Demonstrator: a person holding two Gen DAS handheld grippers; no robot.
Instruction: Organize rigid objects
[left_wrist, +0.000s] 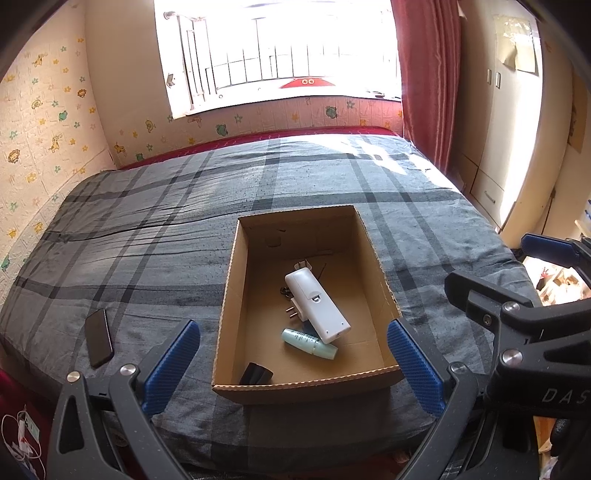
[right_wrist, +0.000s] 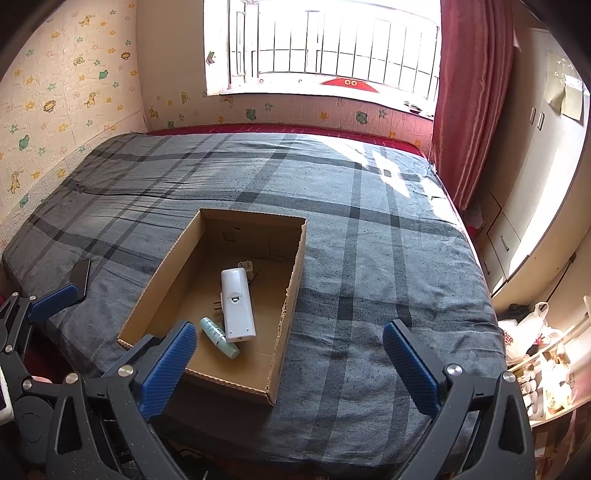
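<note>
Both grippers — left gripper (left_wrist: 293, 363) and right gripper (right_wrist: 290, 363) — are spread and empty. The cardboard box (left_wrist: 376, 254) holds a white remote (left_wrist: 317, 304) and a tube (left_wrist: 308, 341). The smartphone (left_wrist: 99, 336), at 9 o'clock, likely remains — next move: approach it.

Little can be read. In the left wrist view, the black plastic body of the right tongs (left_wrist: 561, 395) carries pale raised letters "DAS", cut off by the picture's edge. In the right wrist view, a white plastic shopping bag (right_wrist: 517, 338) beside the bed bears red letters ending in "ER"; the rest is folded away. The red sign with two round marks outside the window (right_wrist: 349, 84) is too small to read. Print on the pale green tube (left_wrist: 308, 341) is too blurred.
</note>
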